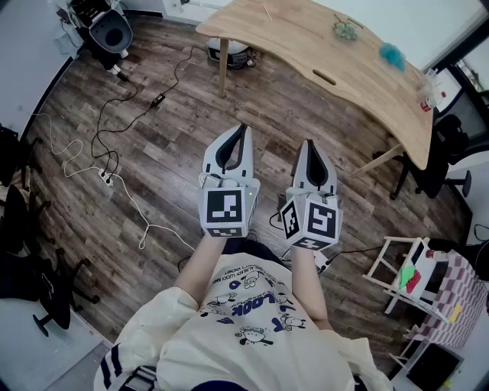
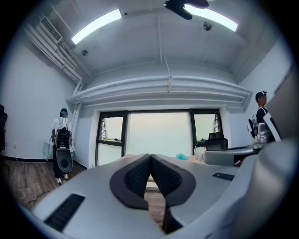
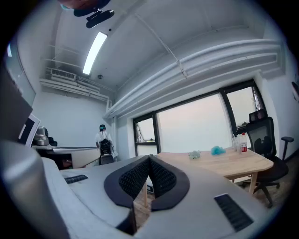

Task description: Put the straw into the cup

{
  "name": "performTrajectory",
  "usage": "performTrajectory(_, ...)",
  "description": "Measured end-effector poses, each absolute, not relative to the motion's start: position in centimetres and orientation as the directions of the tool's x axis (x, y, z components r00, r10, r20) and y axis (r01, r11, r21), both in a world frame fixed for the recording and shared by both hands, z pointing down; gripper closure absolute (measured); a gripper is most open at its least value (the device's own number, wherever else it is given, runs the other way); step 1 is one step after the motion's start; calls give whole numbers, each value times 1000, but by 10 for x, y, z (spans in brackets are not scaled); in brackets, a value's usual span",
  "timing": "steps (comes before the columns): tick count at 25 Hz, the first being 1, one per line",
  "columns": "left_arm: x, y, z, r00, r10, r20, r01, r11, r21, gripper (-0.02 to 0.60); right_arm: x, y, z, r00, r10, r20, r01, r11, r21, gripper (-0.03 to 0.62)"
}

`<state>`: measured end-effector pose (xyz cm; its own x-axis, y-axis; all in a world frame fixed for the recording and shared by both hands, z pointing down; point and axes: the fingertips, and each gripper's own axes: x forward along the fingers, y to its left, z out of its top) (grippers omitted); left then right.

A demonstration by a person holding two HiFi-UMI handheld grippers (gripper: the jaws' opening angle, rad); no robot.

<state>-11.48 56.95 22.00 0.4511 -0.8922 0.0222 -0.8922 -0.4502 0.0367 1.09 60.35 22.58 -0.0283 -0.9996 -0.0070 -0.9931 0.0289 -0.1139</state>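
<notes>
I stand on the wooden floor, some way short of the light wooden table (image 1: 336, 57). A thin pale straw (image 1: 267, 11) lies near its far left end. Clear cups (image 1: 430, 79) stand by a red-capped bottle (image 1: 425, 105) at its right end, and the cups (image 3: 235, 142) also show in the right gripper view. My left gripper (image 1: 243, 128) is held level in front of me, shut and empty, its pads (image 2: 140, 175) pressed together. My right gripper (image 1: 309, 143) beside it is shut too, with nothing between its pads (image 3: 161, 177). Both point toward the table (image 3: 224, 161).
A blue tuft (image 1: 392, 53) and a greenish tuft (image 1: 348, 29) lie on the table. Cables and a power strip (image 1: 107, 176) trail over the floor at left. A black office chair (image 1: 435, 164) stands at the table's right end, a white rack (image 1: 405, 279) lower right. A person (image 2: 61, 140) stands far off.
</notes>
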Motion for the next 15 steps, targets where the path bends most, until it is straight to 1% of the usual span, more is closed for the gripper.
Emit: performTrajectory(15,-111,562,221,465,-885,29,-885,-465,17,551,10,595,227,-36,-999,-2,-994,36,-108,580)
